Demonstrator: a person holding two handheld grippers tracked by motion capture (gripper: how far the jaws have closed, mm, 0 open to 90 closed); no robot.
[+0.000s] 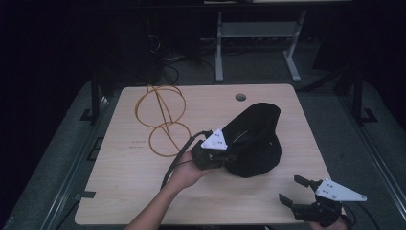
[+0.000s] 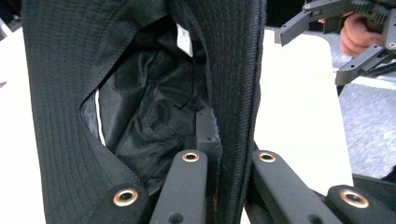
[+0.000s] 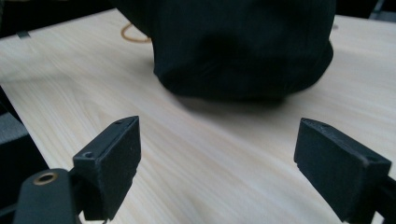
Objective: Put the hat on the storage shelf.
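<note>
Left tool [image 1: 229,154] is clamped on the brim of the black hat [image 1: 256,139], which sits right of centre on the worktop [image 1: 124,167]. Right tool [image 1: 293,189] hovers at the near right corner, jaws wide apart and empty, pointed toward the hat.
</note>
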